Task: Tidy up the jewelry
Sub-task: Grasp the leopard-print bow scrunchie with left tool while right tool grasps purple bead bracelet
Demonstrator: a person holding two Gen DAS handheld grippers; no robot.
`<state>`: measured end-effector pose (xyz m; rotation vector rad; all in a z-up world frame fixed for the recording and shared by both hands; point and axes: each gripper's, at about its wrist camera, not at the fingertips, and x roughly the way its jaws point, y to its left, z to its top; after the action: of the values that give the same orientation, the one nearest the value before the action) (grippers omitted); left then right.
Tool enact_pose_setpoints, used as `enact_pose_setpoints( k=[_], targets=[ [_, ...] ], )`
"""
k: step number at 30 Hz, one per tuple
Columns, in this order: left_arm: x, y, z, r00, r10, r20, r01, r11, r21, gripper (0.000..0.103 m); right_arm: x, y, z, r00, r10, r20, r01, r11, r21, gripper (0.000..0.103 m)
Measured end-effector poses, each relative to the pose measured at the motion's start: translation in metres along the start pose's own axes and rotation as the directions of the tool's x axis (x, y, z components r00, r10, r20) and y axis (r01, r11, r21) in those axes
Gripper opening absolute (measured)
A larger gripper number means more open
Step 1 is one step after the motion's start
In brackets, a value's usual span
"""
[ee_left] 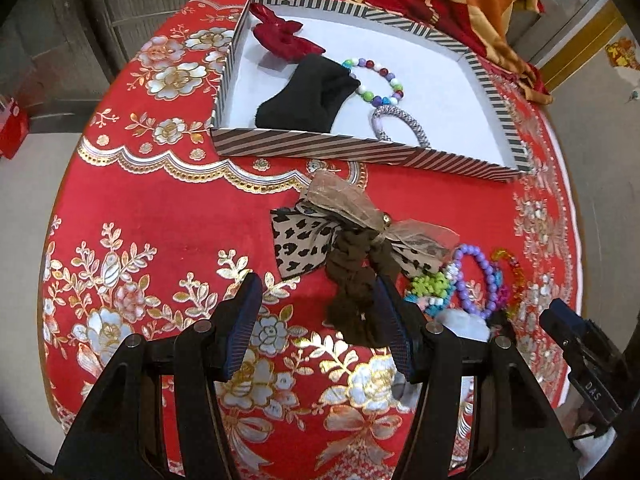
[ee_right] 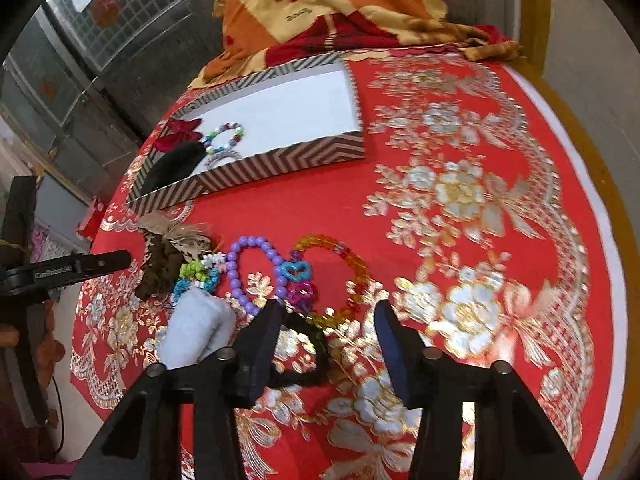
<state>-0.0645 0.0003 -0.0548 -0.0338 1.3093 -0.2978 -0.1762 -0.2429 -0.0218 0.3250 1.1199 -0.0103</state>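
both grippers, left gripper (ee_left: 320, 320) wide and right gripper (ee_right: 326, 340) narrower, empty over tangled bracelets (ee_right: 256, 272), risking snagging several together

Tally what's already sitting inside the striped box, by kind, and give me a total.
Bead bracelets: 1, the multicoloured bracelet
Elastic hair ties: 1, the silver hair tie
Fabric hair pieces: 2, the red bow and the black fabric piece
Total: 4 in the striped box
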Motion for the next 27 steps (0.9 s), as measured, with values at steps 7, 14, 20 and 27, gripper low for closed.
enact_pose_setpoints(
  k=[7, 14, 20, 27],
  targets=[
    [0.016, -0.007, 0.003, 1.0, 0.022, -0.014, -0.022, 1.0, -0.002, 0.058, 0.018, 0.001, 0.004, 0.998, 0.03, -0.057, -0.033, 0.999, -0.043, 0.037],
    [0.028, -0.008, 0.008, 0.999, 0.029, -0.02, -0.029, 0.999, -0.036, 0.058, 0.021, 0.007, -0.005, 0.988, 0.096, -0.124, -0.108, 0.99, -0.089, 0.037],
    [0.034, -0.016, 0.011, 0.998, 0.051, -0.024, -0.052, 0.998, -0.02, 0.058, 0.025, 0.033, 0.009, 0.982, 0.151, -0.114, -0.165, 0.978, -0.127, 0.037],
    [0.041, -0.029, 0.016, 0.994, 0.109, -0.003, -0.109, 0.994, 0.034, 0.057, 0.04, 0.053, 0.019, 0.976, 0.17, -0.134, -0.191, 0.968, -0.165, 0.037]
  ],
)
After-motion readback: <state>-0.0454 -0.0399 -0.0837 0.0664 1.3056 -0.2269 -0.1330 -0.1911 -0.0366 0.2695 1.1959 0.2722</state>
